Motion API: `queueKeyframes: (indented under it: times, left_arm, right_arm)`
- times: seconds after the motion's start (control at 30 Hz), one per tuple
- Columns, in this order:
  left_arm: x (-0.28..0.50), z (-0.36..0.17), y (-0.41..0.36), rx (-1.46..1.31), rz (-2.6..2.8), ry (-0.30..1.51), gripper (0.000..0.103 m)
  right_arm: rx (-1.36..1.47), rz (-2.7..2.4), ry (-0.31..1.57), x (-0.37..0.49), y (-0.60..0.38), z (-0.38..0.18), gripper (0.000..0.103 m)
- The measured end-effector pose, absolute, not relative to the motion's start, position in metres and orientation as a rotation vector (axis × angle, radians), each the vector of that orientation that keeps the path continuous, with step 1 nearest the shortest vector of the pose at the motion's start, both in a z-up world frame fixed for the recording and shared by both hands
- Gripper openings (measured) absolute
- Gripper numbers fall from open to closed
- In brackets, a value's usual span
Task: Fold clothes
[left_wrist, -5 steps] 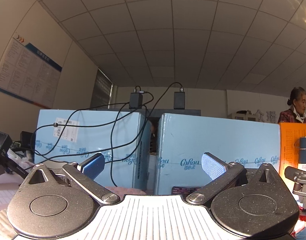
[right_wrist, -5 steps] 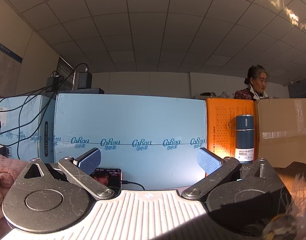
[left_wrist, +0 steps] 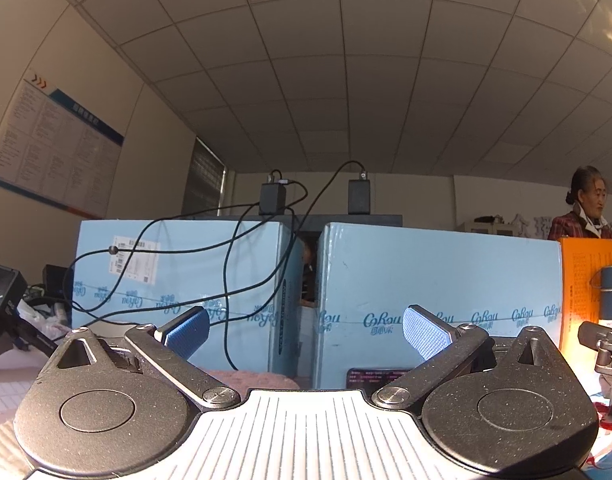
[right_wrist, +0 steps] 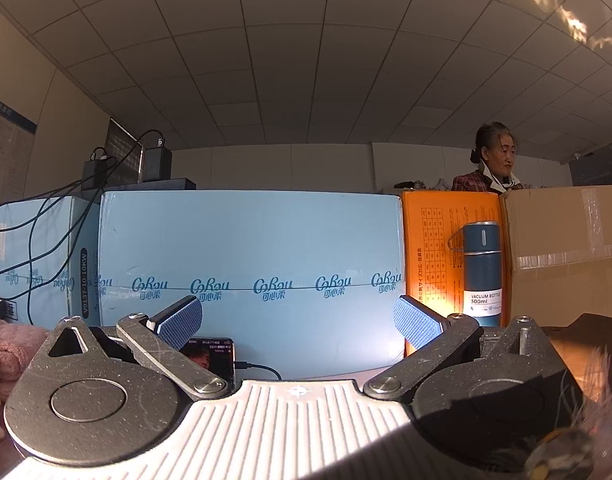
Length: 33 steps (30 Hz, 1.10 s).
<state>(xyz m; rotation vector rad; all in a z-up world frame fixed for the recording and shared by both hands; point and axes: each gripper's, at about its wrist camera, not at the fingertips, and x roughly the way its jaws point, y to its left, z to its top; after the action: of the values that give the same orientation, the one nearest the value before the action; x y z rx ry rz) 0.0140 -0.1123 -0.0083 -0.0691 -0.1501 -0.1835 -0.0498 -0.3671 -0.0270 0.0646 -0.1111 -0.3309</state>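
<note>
My left gripper (left_wrist: 306, 330) is open and empty, pointing level at two light blue boxes. A strip of pink fluffy cloth (left_wrist: 252, 378) shows low between its fingers, mostly hidden by the gripper body. My right gripper (right_wrist: 298, 322) is open and empty too, facing a light blue box (right_wrist: 250, 248). The pink fluffy garment (right_wrist: 8, 346) lies at the far left edge of the right wrist view, apart from the fingers. The table top under both grippers is hidden.
Light blue boxes (left_wrist: 438, 280) stand close ahead with black cables (left_wrist: 234, 280) hanging over them. An orange box (right_wrist: 446, 256), a blue vacuum bottle (right_wrist: 482, 272) and a brown carton (right_wrist: 566, 252) stand right. A phone (right_wrist: 210, 354) leans on the box. A woman (right_wrist: 494, 160) stands behind.
</note>
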Motion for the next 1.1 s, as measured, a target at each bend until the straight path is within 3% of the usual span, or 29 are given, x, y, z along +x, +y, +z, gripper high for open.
queueKeyframes:
  times: [1.1]
  left_arm:
    - [0.029, -0.022, -0.116, -0.048, -0.228, -0.027, 0.103]
  right_arm:
    - [0.095, -0.352, -0.047, -0.051, -0.373, -0.031, 0.103]
